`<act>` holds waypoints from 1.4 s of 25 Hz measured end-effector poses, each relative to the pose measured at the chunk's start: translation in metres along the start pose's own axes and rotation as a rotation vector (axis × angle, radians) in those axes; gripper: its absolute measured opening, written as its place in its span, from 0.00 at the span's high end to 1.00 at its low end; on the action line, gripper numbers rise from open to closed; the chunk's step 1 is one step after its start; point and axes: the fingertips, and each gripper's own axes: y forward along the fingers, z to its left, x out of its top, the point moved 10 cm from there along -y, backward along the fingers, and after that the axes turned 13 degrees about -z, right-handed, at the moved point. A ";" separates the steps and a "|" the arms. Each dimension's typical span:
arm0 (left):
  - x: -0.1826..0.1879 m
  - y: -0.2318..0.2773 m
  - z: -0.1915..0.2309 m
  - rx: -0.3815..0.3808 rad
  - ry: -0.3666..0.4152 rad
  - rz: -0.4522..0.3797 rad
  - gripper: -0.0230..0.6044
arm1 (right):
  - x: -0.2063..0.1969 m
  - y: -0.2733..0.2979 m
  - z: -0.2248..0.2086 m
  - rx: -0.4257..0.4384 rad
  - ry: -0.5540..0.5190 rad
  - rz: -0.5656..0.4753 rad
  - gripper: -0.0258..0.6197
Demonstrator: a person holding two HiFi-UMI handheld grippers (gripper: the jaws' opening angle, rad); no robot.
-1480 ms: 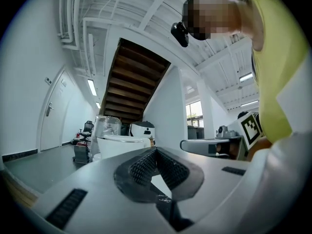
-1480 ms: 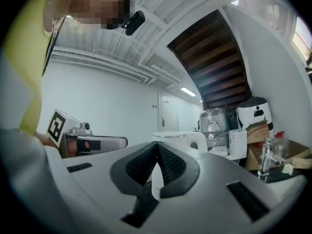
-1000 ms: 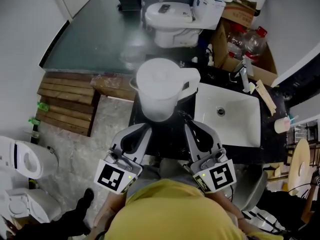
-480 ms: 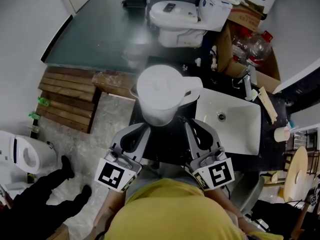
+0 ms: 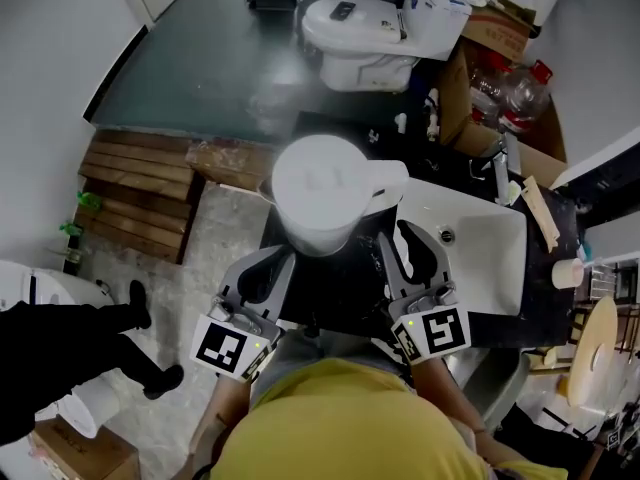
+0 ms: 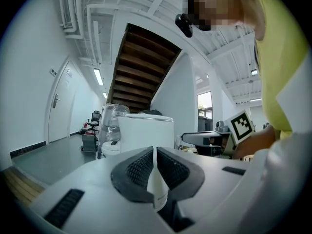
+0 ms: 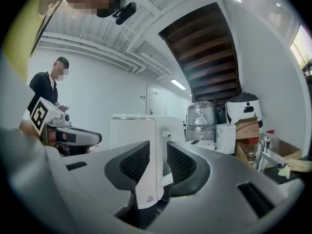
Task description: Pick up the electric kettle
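Kettle (image 5: 315,193) white, lidded | left gripper (image 6: 155,155) jaws together, empty | right gripper (image 7: 157,156) jaws just opening, handle (image 7: 158,133) in gap

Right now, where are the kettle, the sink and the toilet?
kettle (image 5: 318,180), head view, on its lid
sink (image 5: 487,268), head view, on the bare basin
toilet (image 5: 360,34), head view, on its seat lid

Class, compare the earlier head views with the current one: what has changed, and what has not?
The right claw moved forward toward the kettle and its jaws have just been opening, now apart with the handle seen in the gap, not gripped. The left claw stayed shut near the kettle, which stayed put.
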 end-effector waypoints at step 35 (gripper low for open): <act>-0.044 0.037 0.030 -0.081 -0.022 0.148 0.37 | -0.032 0.035 -0.034 -0.107 -0.044 0.092 0.64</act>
